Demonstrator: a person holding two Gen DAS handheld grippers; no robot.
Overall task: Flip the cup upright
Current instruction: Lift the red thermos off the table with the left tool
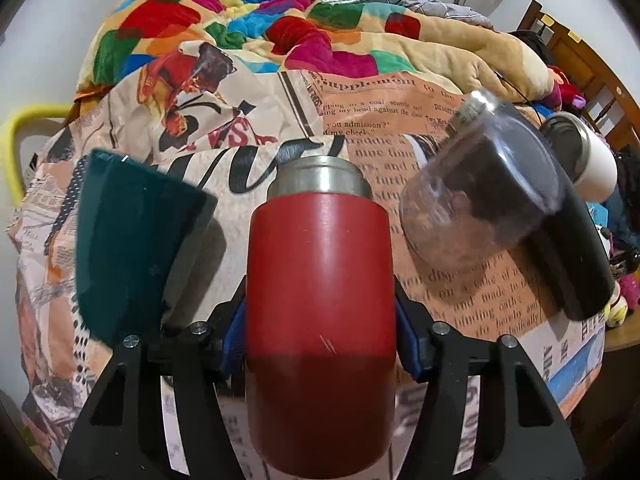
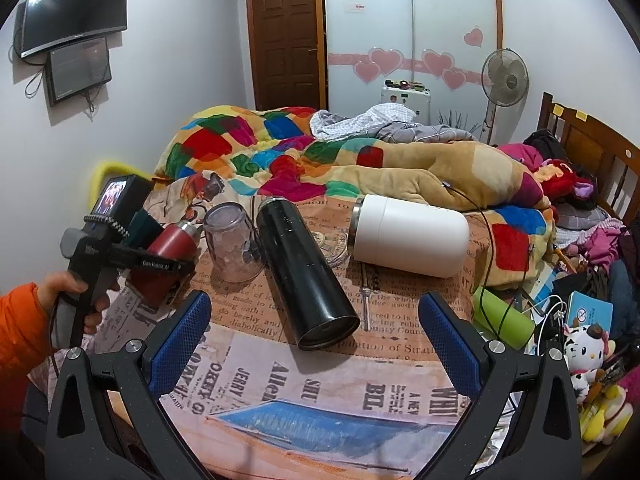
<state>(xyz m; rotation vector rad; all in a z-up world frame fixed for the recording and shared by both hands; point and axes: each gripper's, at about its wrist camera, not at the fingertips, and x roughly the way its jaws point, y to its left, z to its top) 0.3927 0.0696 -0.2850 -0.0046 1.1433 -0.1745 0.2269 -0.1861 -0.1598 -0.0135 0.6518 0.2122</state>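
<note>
The left gripper (image 1: 320, 320) is clamping its blue pads (image 1: 408, 344) on a red cup (image 1: 320, 280), steel rim pointing away. A dark green cup (image 1: 128, 240) is standing toward the newsprint cloth's (image 1: 400, 136) left edge, while a clear cup (image 1: 476, 200), black flask (image 1: 560, 232) and white cup (image 1: 592, 160) are lying toward its right edge

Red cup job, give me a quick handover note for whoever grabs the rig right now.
Left hand-held gripper: shut on the red cup, steel rim pointing away, held off the newspaper-print cloth.
Right hand-held gripper: open, empty, hanging over the cloth.
Also on the cloth: clear cup upside down, black flask and white cup on their sides, dark green cup beside the red one.
Done: red cup grasped.
Left: stand it rim-up, release.
</note>
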